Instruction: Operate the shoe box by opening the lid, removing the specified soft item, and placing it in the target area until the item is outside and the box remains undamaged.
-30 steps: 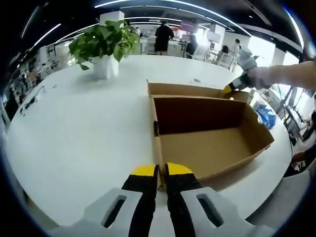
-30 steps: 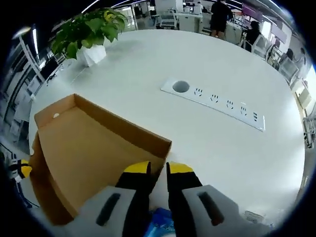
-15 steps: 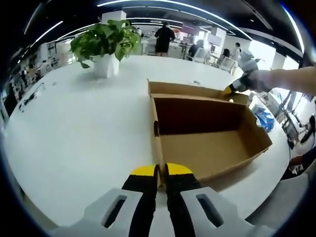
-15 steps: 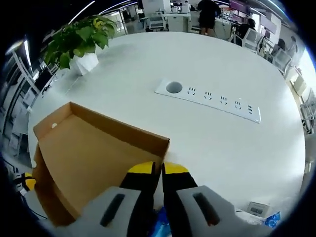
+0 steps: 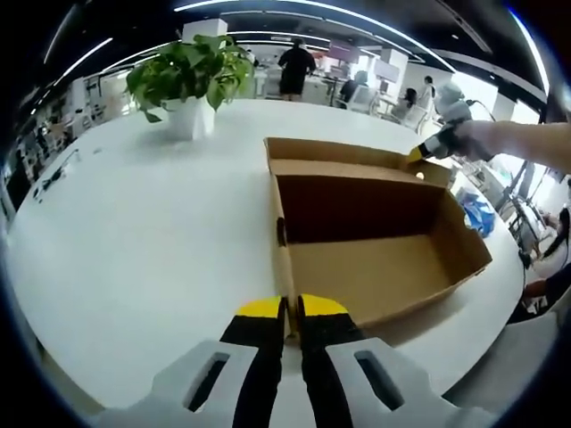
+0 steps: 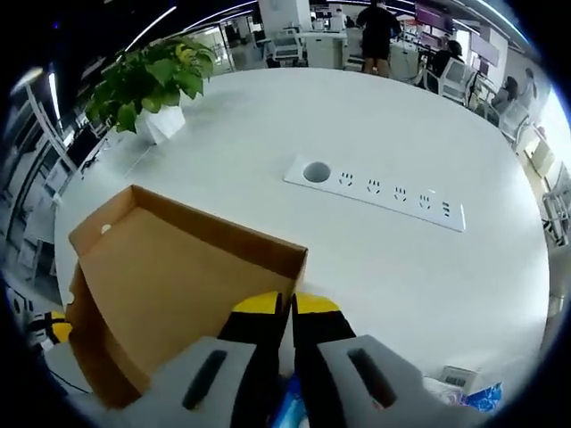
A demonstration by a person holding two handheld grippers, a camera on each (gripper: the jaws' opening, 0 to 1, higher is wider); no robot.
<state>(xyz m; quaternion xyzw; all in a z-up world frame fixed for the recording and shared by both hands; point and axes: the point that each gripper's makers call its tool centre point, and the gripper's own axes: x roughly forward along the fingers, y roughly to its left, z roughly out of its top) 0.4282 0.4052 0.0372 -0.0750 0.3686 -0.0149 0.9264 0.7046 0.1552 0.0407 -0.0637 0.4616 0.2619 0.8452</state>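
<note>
Open brown cardboard shoe box (image 5: pixel 375 241) sits on the round white table (image 5: pixel 143 241), its hinged lid (image 6: pixel 169 276) laid back on the far side. In the left gripper view the box interior is bare cardboard.

Left gripper (image 5: pixel 292 308): yellow-tipped black jaws nearly together, pinching the near wall of the box at its left corner. A sliver of cardboard edge shows between the tips.

Right gripper (image 6: pixel 285 305): jaws drawn close with a thin gap, clamped on the rim of the lid at its corner. In the left gripper view this gripper (image 5: pixel 417 156) comes in from the right at the far right corner of the lid, held by a hand in a pale sleeve.

Crumpled blue soft item (image 5: pixel 477 214) lies outside the box, just beyond its right wall, near the table edge.

Green potted plant in a white pot (image 5: pixel 190 85) stands far left. White power-socket strip (image 6: pixel 375 192) is set into the table beyond the lid.
</note>
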